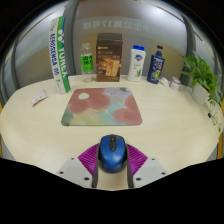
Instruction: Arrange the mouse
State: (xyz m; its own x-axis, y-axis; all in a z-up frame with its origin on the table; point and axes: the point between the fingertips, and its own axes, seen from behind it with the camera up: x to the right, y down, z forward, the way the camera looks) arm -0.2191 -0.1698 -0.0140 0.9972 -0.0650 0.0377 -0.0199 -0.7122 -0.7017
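1. we see the gripper (111, 165) at the near edge of the pale table (30, 125), its two fingers carrying purple pads (90, 157) on their inner faces.
2. the blue mouse (111, 152) sits between those pads, and both seem to press on its flanks with no gap showing, so we read the fingers as pinching the mouse rather than spread around it.
3. the mouse's long axis runs straight along the fingers, its nose pointing away from us toward the far side of the table.
4. directly ahead of the mouse, and clearly apart from it, lies the mouse mat (101, 104), patterned in pink, green and cream; a strip of bare table shows between the two.
5. the relation that matters to us: the mat lies forward along the same line as the mouse's axis, so in our judgement the coming move is a plain forward carry with little or no turn, then a set-down on the mat.
6. beyond the mat stand a tall green and white tube (59, 50), a brown box (109, 58) and several bottles (155, 64), well clear of that path.
7. a leafy plant (203, 75) stands off to the side.
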